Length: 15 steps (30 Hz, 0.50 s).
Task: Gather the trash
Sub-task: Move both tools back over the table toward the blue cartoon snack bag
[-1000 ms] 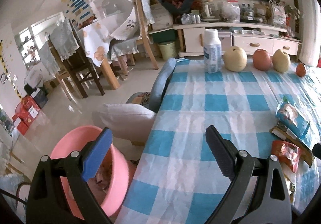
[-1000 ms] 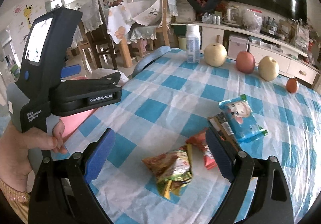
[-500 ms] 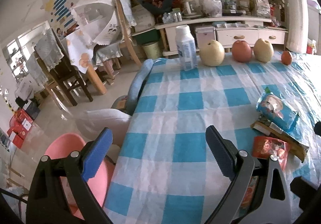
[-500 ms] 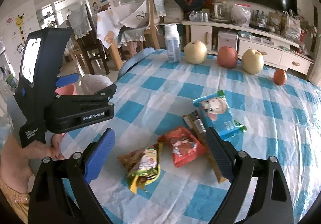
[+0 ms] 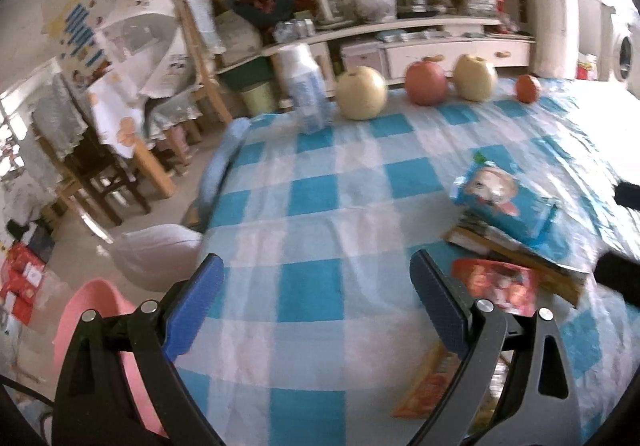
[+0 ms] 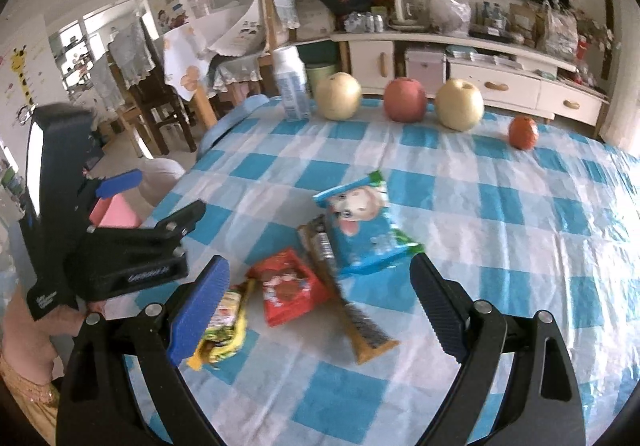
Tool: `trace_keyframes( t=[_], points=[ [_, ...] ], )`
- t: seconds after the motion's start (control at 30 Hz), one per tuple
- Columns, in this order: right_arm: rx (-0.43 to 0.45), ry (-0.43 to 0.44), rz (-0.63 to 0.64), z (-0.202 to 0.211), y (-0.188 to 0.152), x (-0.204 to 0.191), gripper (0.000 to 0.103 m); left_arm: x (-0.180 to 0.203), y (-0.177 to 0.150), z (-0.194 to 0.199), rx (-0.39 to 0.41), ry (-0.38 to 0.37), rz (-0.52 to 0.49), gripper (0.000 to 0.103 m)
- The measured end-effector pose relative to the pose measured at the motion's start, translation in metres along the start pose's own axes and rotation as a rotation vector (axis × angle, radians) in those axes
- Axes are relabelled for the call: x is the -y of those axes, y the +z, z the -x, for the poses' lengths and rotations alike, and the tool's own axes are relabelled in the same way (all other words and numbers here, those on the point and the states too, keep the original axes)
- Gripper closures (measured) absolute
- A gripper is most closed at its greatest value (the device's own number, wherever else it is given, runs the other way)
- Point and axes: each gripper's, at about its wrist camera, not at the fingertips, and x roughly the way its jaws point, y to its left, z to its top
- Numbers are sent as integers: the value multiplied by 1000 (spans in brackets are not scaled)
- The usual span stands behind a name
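- The right tongs [image 6: 316,306] stood wide with nothing between the tips, low over the blue-checked surface [image 6: 500,206].
- Between and just beyond their tips lay the trash: a red wrapper [image 6: 290,286], a brown wrapper [image 6: 352,310] and a blue snack bag [image 6: 360,230] overlapping it.
- A yellow-green wrapper [image 6: 224,330] lay beside the left blue pad, partly hidden behind it.
- The left tongs [image 5: 316,306] were also wide and empty, near the surface's edge; the red wrapper [image 5: 496,284] lay just right of their right finger.
- A pink basin [image 5: 80,326] sat below the edge, seemingly on the floor.
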Motion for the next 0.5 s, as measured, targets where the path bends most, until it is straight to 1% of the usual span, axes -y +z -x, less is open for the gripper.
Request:
trace_keyframes(
  t=[0.13,0.27,0.37,0.47,0.5],
  points=[
    [-22,-52,-21,-6,1,27,12,18,-1,2,4,-94,-29,9],
    [-52,-62,-64,-15,2,55,12,39,-1,0,-8,-167,-74,9],
    [-80,-45,-111,-24,4,73,12,55,-2,-4,-31,-209,-115,9],
    [-102,-9,-139,-30,4,80,12,68,-5,-11,-73,-262,-126,9],
    [-111,-1,-140,-31,4,81,12,71,-6,-12,-79,-269,-129,9]
  ],
)
